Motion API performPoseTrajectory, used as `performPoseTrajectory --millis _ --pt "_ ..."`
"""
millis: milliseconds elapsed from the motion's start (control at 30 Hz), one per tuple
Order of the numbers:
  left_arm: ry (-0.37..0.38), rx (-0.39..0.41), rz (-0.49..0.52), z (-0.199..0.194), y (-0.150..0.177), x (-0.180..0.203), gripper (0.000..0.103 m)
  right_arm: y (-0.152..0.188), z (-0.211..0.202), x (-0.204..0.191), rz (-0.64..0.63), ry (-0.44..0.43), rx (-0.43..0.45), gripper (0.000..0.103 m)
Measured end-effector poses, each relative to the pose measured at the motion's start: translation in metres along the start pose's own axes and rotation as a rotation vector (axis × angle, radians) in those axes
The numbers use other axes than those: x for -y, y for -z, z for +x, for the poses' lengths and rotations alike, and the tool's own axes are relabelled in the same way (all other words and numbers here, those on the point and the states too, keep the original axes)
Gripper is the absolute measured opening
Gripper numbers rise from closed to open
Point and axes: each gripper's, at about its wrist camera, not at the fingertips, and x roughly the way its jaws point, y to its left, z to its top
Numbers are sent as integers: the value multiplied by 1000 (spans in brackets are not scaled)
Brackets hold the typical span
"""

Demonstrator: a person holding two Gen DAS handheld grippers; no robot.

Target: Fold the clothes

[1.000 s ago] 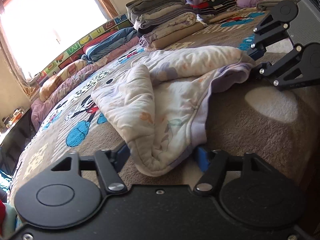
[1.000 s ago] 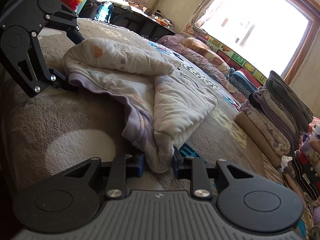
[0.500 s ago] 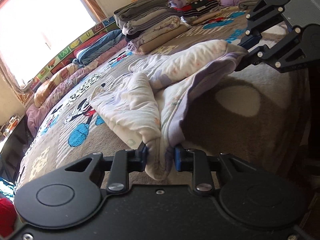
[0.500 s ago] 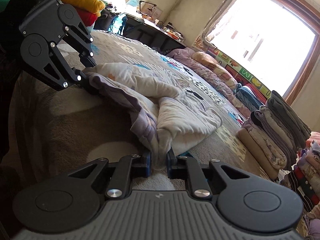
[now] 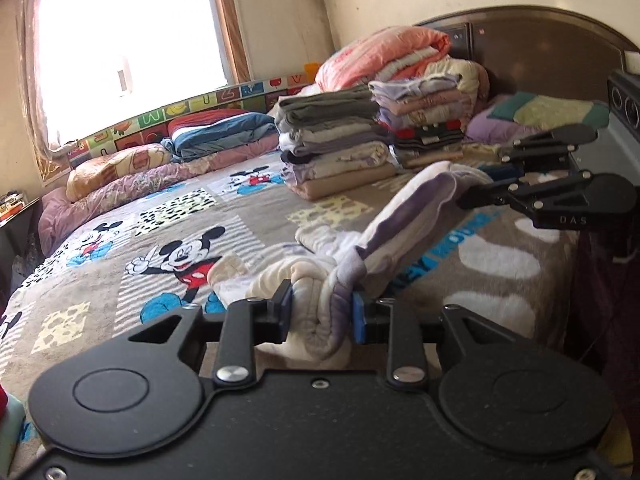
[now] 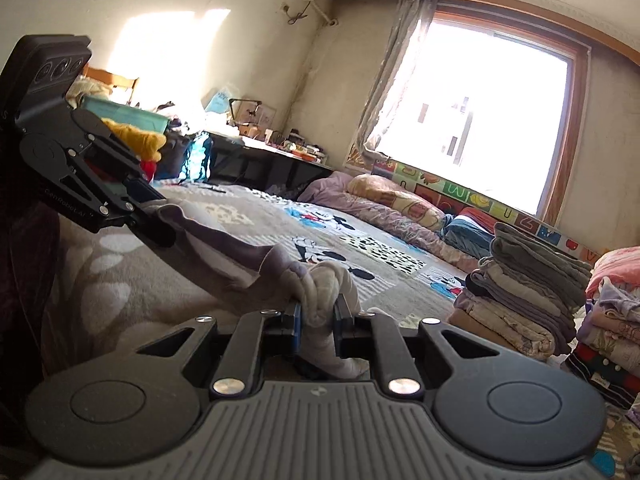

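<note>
A cream garment with a purple hem (image 5: 404, 216) hangs stretched between my two grippers above the bed. My left gripper (image 5: 320, 316) is shut on one bunched end of it. My right gripper (image 6: 318, 318) is shut on the other end (image 6: 320, 292). In the left wrist view the right gripper (image 5: 560, 188) shows at the far right, holding the cloth. In the right wrist view the left gripper (image 6: 88, 184) shows at the left, also holding the cloth. The middle of the garment sags toward the blanket.
The bed carries a Mickey Mouse blanket (image 5: 168, 248). Stacks of folded clothes (image 5: 332, 144) stand by the headboard (image 5: 540, 60); they also show in the right wrist view (image 6: 528, 292). Pillows (image 5: 120, 168) line the window side. A cluttered desk (image 6: 272, 156) stands beyond the bed.
Both grippers have lifted the garment off the bed and pulled it taut between them. The views have tilted up from the blanket to the room.
</note>
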Motion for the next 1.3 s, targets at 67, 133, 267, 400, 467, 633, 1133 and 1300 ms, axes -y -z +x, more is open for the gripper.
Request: performPoseTrajectory --millis 67,133,267,400,467,633,1133,1300 --pt "-1 27 -39 9 -10 -11 33 -5 9 17 66 -2 25 17" --pt "6 52 -99 20 -18 -25 33 -8 21 34 142 -5 45 18" --pt "30 86 -215 47 -30 -55 33 -11 52 66 285 -21 76 18" --pt "59 98 -329 83 -36 -87 36 -6 87 101 445 -41 90 20" --pt "67 88 -393 106 -33 -103 40 0 106 117 523 -40 88 28" --pt "102 47 -601 154 -5 -139 45 31 151 139 652 -76 62 38" --pt "139 -31 -719 163 20 -157 70 110 197 148 998 -184 -28 44" --pt "187 -41 -690 135 30 -148 61 109 189 146 1022 -196 -1 44"
